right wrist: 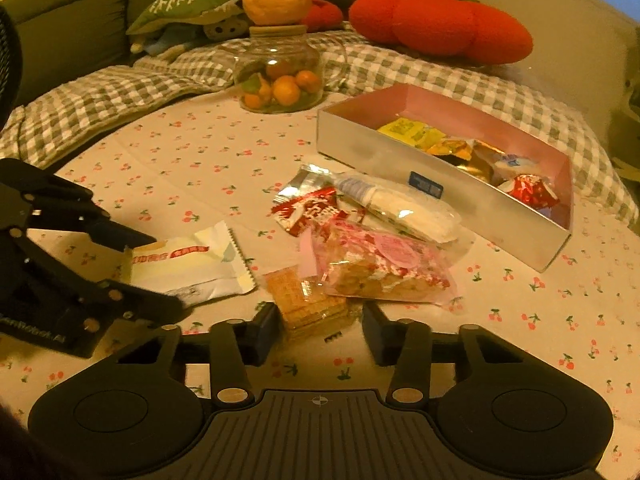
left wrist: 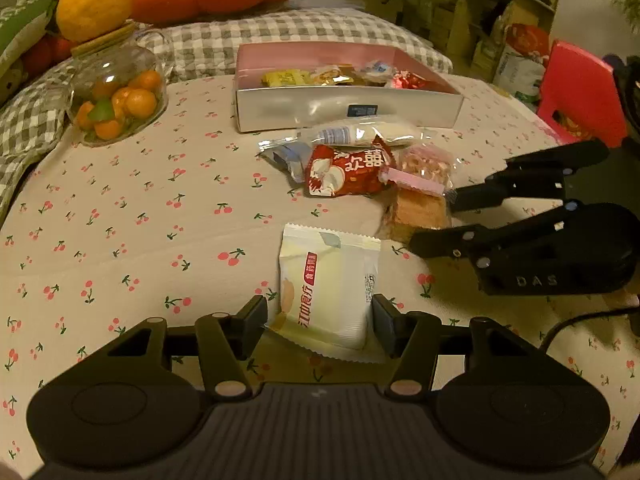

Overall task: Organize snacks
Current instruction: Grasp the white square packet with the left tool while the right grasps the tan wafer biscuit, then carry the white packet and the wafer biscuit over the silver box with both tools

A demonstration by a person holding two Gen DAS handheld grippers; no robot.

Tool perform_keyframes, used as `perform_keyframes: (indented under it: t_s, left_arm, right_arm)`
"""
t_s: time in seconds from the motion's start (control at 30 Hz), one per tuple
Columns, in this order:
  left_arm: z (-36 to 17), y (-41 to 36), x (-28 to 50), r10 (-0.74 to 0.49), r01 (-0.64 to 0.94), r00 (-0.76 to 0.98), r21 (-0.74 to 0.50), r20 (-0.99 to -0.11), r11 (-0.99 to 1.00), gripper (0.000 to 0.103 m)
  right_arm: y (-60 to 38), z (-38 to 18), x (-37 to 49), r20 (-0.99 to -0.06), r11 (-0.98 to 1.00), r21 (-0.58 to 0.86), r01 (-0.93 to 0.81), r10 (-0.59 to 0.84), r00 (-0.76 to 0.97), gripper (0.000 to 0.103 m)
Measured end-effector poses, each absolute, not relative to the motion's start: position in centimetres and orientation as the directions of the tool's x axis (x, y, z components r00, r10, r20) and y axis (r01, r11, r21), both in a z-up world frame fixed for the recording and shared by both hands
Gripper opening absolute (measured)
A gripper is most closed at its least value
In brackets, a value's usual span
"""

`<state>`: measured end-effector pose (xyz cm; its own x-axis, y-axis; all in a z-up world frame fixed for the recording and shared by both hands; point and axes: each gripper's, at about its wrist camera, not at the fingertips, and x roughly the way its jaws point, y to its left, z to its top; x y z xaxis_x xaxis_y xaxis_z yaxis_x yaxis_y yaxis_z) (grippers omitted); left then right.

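Your left gripper (left wrist: 320, 322) has the white snack packet (left wrist: 328, 292) between its fingers: the packet's near end lies in the gap and the rest reaches away from you over the cherry-print bedsheet (left wrist: 140, 208). The right finger looks to be against the packet's edge, and the left finger meets its lower corner; whether the pads truly press, you cannot tell from these views.

Your right gripper (right wrist: 320, 330) sits low over the sheet with the clear-wrapped cracker pack (right wrist: 310, 306) reaching into its gap from ahead. The left finger is just at the pack's edge, while the right finger stands apart from it with sheet showing between, so this gripper is not clamped on anything.

Just ahead of the right gripper, touching the cracker pack, lies the pink-wrapped pastry (right wrist: 384, 272). Beyond that are the red packet (right wrist: 308, 210) and the long white wrapped roll (right wrist: 400, 204), all heaped together. Further ahead and to the right stands the open snack box (right wrist: 440, 208), with several wrapped sweets already inside.

Seen from the left gripper, that heap lies ahead and slightly right, and the box stands beyond it.
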<state>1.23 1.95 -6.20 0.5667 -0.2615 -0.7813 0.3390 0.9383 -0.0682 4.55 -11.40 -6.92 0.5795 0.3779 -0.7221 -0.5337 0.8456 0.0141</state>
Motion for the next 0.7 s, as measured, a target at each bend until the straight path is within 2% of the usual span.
perform_keyframes:
  t_s: [0.7]
  left_arm:
    - [-3.9, 4.6, 2.8, -0.206, 0.218, 0.634, -0.083, -0.746, 0.972, 0.052]
  right_arm:
    - [-10.3, -4.3, 3.4, -0.679, 0.776, 0.113, -0.621, 0.517, 0.522, 0.04]
